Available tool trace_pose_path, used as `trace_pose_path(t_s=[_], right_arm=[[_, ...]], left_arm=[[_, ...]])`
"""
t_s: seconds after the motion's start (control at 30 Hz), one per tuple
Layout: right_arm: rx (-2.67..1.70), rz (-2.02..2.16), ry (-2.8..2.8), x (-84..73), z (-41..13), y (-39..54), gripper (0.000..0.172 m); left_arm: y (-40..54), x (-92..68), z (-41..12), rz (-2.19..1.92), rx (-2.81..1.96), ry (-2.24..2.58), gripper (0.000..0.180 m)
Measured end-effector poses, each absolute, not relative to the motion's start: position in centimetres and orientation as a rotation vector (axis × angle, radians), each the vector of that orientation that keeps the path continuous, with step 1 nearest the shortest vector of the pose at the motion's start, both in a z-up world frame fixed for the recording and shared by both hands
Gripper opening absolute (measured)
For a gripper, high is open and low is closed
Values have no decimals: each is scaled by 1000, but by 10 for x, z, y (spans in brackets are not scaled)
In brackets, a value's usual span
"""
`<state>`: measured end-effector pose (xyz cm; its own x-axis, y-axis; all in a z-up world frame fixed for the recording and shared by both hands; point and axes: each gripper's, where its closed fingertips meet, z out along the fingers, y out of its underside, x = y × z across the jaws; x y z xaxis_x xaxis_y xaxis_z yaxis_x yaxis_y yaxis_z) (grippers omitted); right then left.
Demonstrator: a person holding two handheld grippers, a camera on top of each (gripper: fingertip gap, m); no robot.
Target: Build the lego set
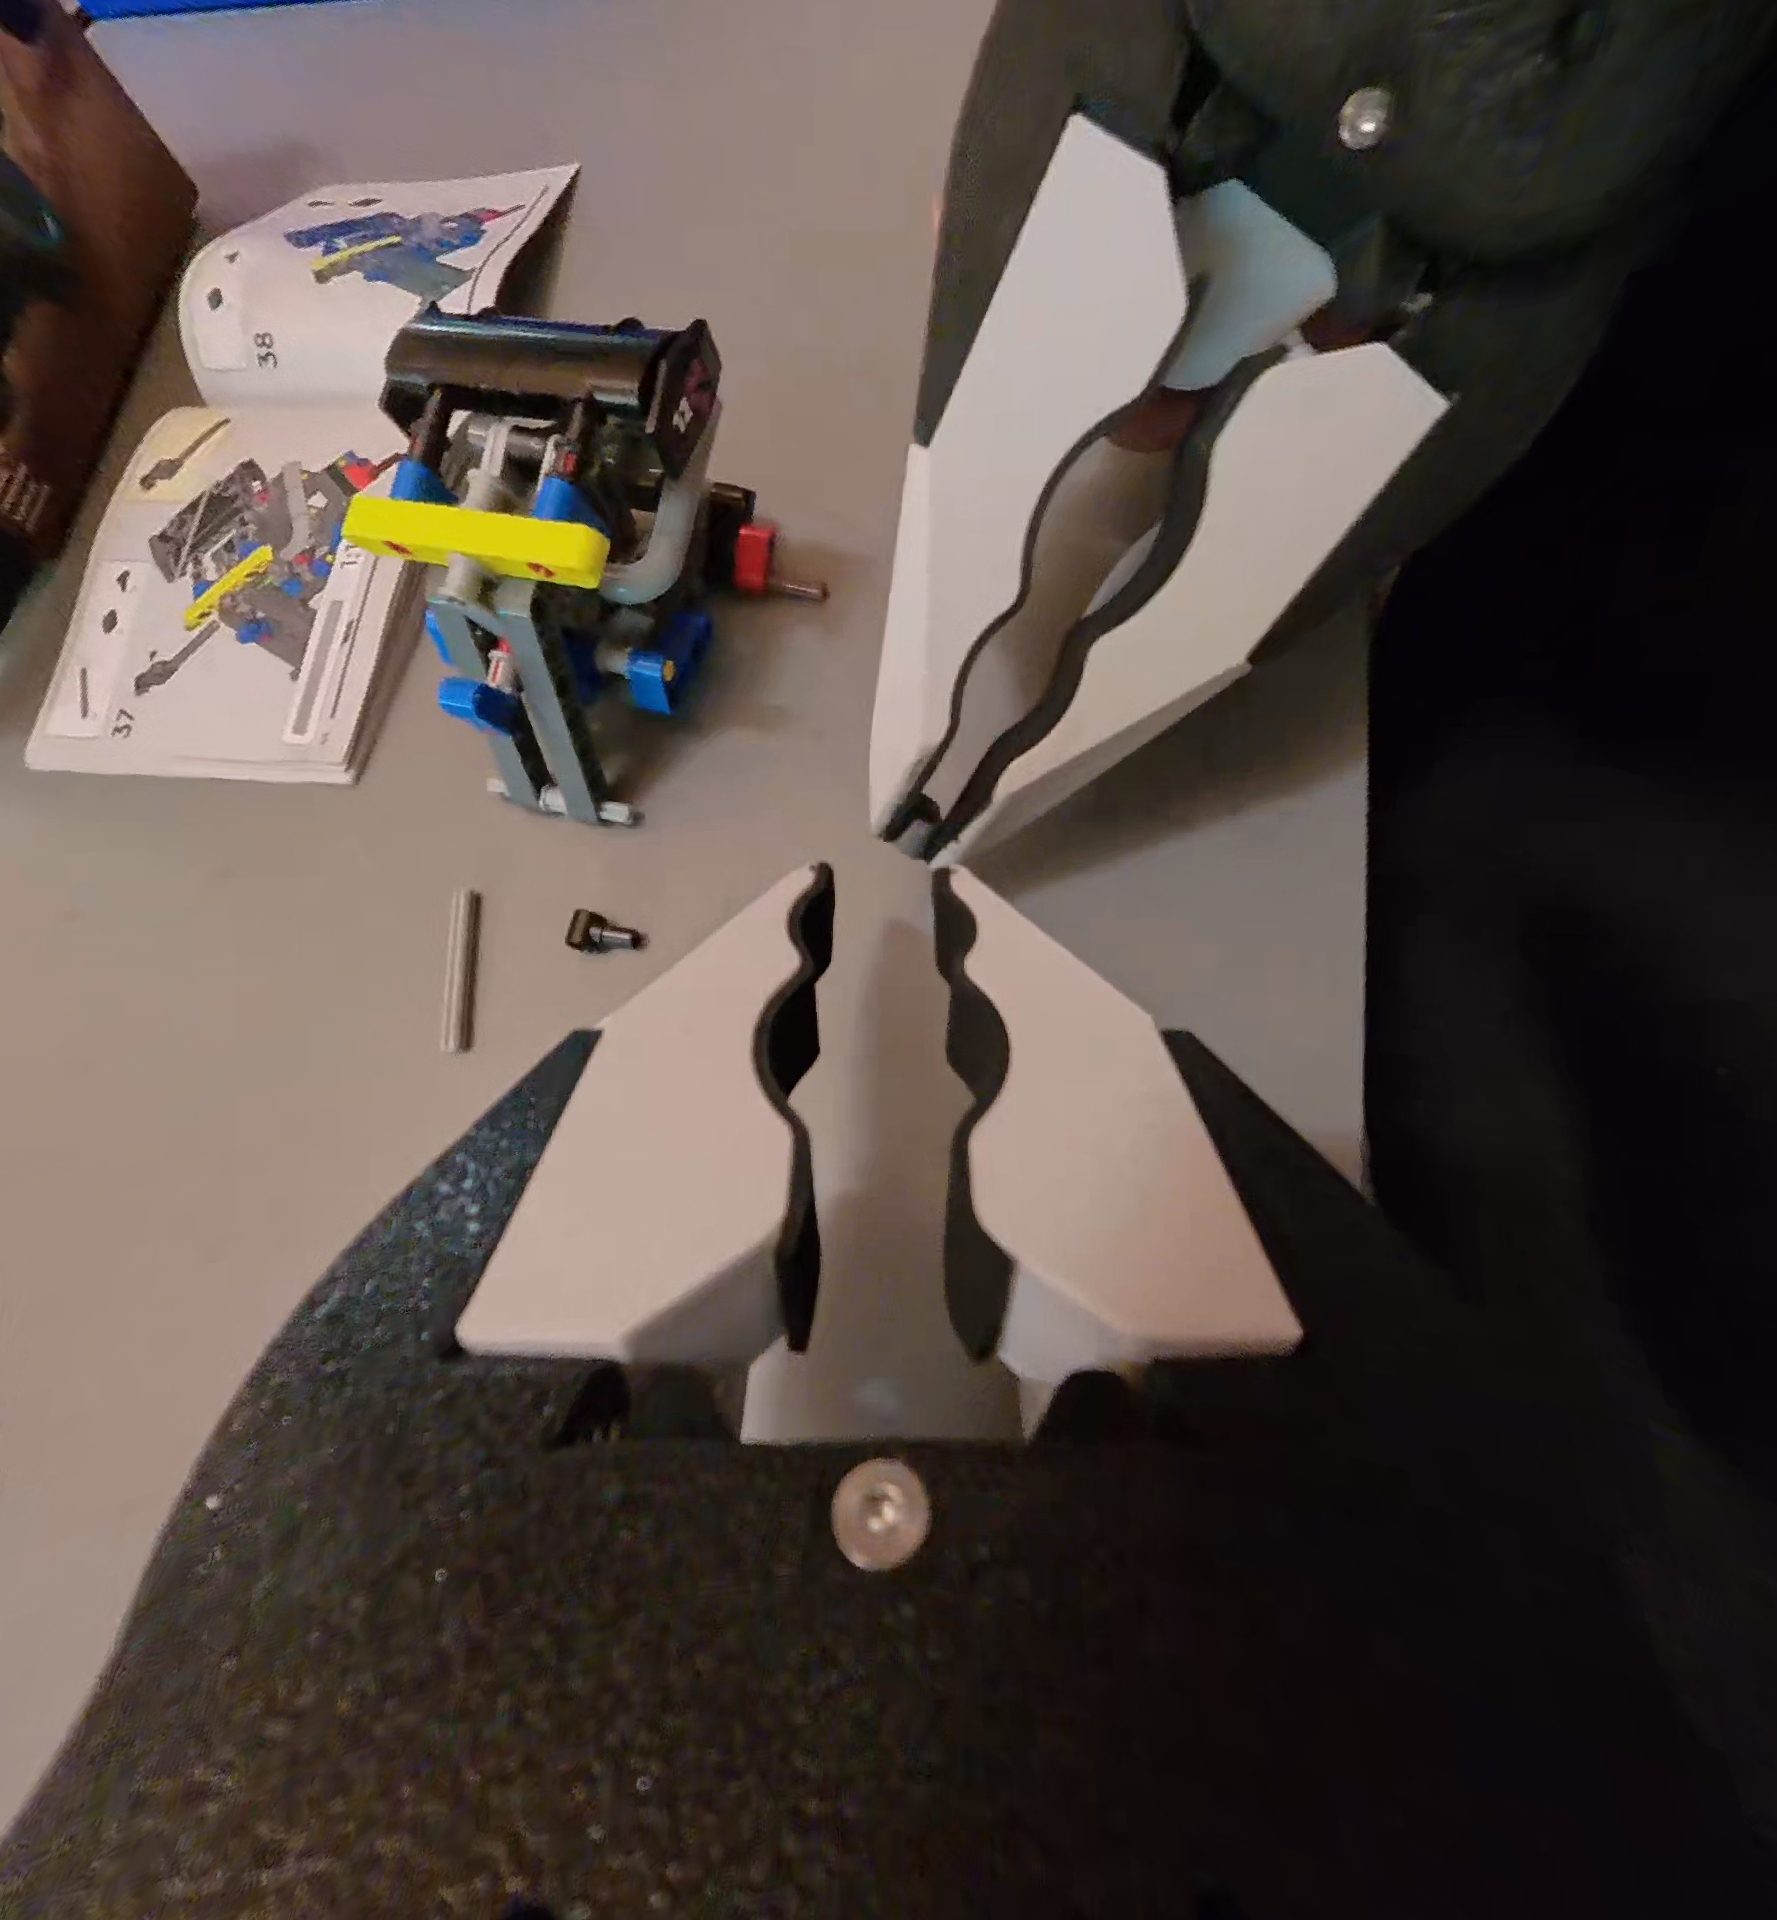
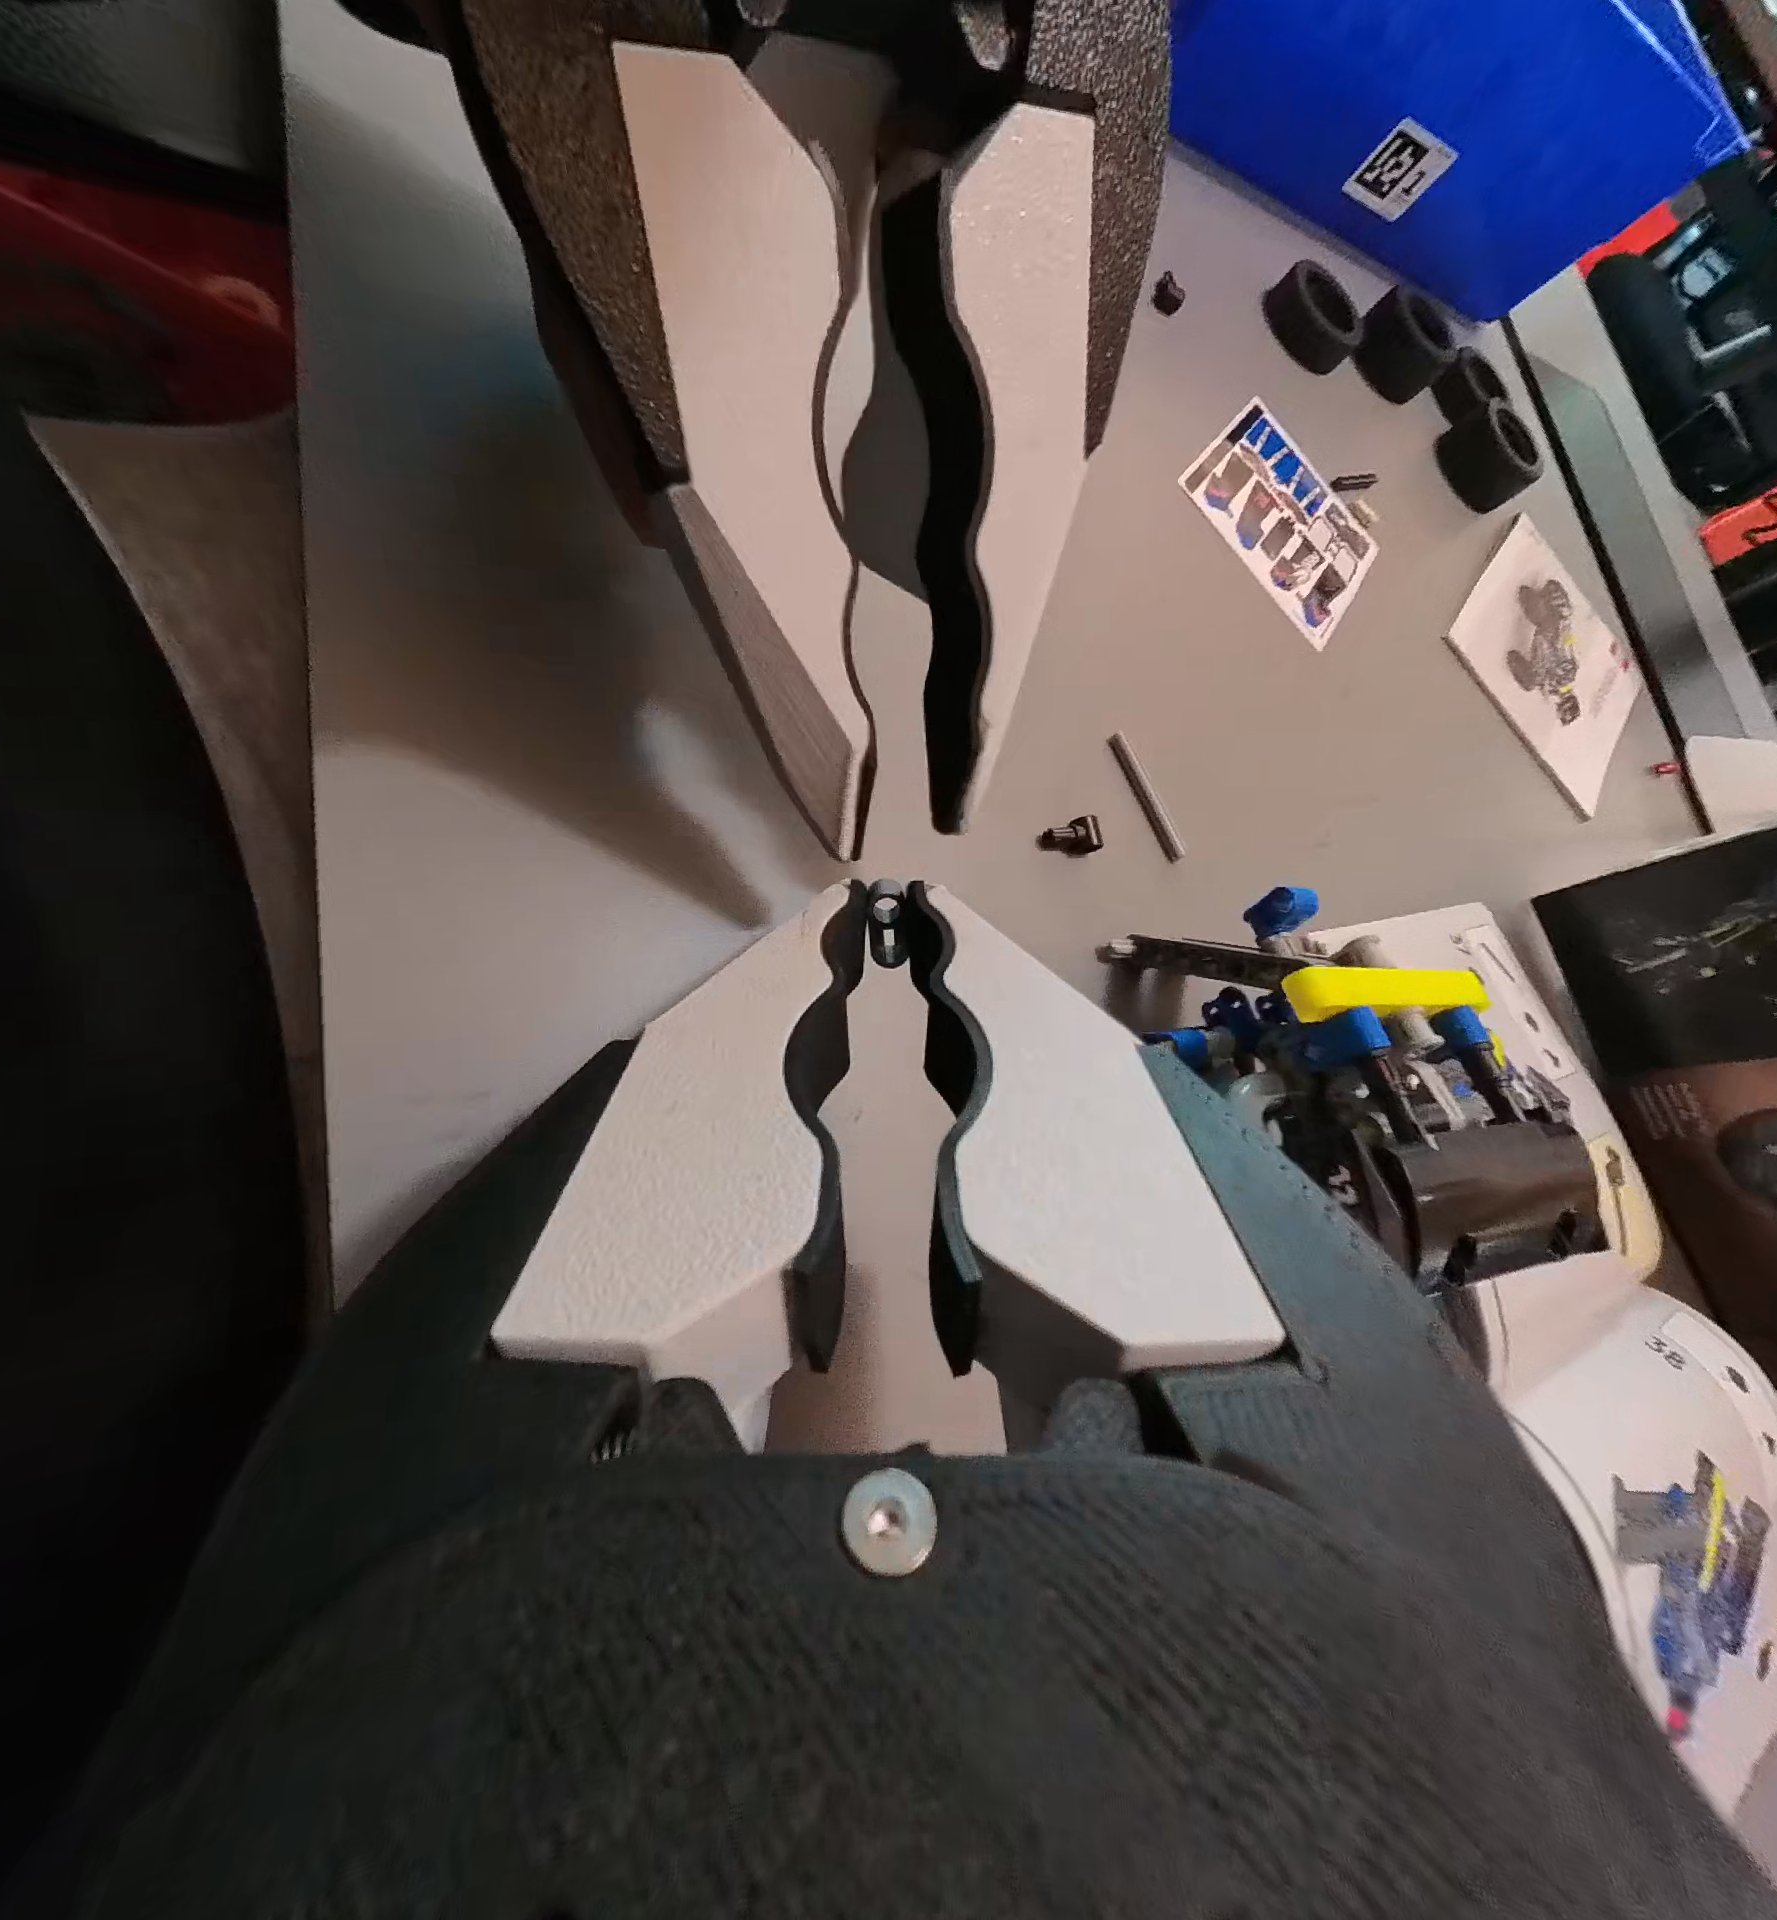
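Two grippers meet tip to tip over the grey desk [image 1: 188, 935]. The right gripper [image 2: 886, 904] has its tongs pinched narrow on a small dark connector piece [image 2: 886, 928], both pads pressed against its sides, the hollow end facing the camera. Opposite, the left gripper [image 1: 882, 883] stands with its tongs narrowly parted and bare, desk showing between the pads; its tips sit just beside the right gripper's tips without holding the piece. Near them lie a small black pin [image 1: 603, 930] and a thin grey axle rod [image 1: 460, 968], apart from each other. Farther in stands a part-built brick model [image 1: 541, 540] with a yellow beam, blue fittings and a black cylinder, resting against an open instruction booklet [image 1: 240, 582]. Toward the desk's far edge sit black tyres [image 2: 1403, 353], a sticker sheet [image 2: 1279, 525] and a blue bin [image 2: 1435, 114].
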<state>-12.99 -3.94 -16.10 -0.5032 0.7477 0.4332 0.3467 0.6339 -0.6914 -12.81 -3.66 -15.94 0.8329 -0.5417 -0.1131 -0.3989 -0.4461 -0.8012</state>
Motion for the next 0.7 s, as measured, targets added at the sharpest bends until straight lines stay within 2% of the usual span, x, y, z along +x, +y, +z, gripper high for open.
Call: trace_pose_path(t_s=[0.1,0.27,0.4,0.53,0.7], right_arm=[[-891,757,-2084,-128,-158,-35,5],[-968,1113,-1829,-128,-115,-33,4],[-880,821,-1839,-129,-117,-16,4],[-779,694,-1852,-135,-116,-26,4],[-672,559,-1874,-135,-117,-30,4]], left_arm=[[-37,-126,-159,-212,-2072,743,15],[-37,-117,-135,-391,-1940,618,17],[-25,-133,-114,-638,-1977,142,24],[-24,-126,-114,-717,-2050,54,26],[-23,-120,-116,-795,-2061,7,11]])
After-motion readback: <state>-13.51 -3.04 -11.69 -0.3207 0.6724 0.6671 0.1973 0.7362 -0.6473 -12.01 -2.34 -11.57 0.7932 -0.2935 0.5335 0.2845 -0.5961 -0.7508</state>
